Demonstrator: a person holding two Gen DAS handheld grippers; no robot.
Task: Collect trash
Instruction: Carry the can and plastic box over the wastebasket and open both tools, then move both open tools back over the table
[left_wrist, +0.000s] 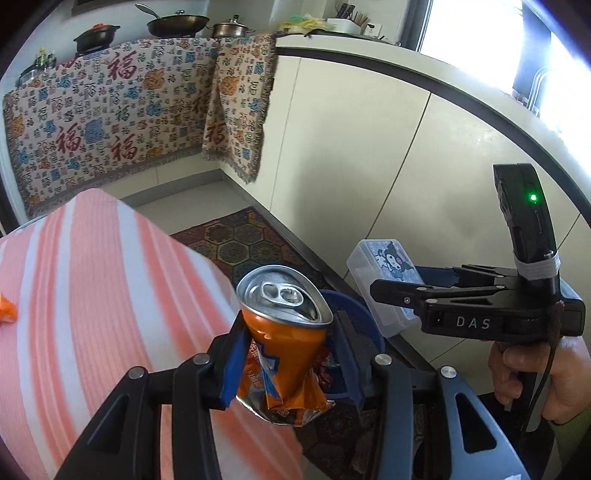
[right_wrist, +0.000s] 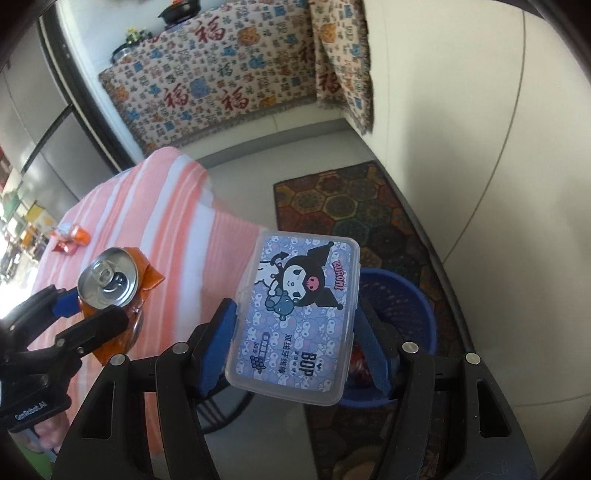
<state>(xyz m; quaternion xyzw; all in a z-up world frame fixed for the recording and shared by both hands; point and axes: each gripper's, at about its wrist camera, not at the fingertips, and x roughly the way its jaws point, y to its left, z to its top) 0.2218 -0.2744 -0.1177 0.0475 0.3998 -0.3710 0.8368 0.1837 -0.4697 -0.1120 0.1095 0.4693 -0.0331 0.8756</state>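
Kitchen cabinets (left_wrist: 369, 155) run along the right, w/ a patterned cloth (left_wrist: 110, 110) draped over the far run & pots on top. My counter (left_wrist: 92, 295) sits at left under a pink-and-white striped cover. On the floor just beside it lies a hexagon-print rug (right_wrist: 351, 206), & a blue bin (right_wrist: 402, 306) stands on that rug, wrappers visible inside.

My left claw (left_wrist: 288, 354) is pinching a crushed orange can (left_wrist: 284, 332) between its blue pads, tab end up, tilted. The can hangs off the counter's edge, right in front of the bin rim in the left wrist view. In the right wrist view the same can (right_wrist: 110, 291) shows to the left, over the striped cover.

My right claw (right_wrist: 295, 332) is clamped on a clear plastic box (right_wrist: 295, 317) w/ a cartoon label, held by its 2 long sides, lid face up, near & partly over the bin. Left view shows the box (left_wrist: 384, 280) sticking out past the claw tips.

2 small scraps of trash (right_wrist: 70, 240), orange & red, lie on the counter's far left part, well apart from both claws.
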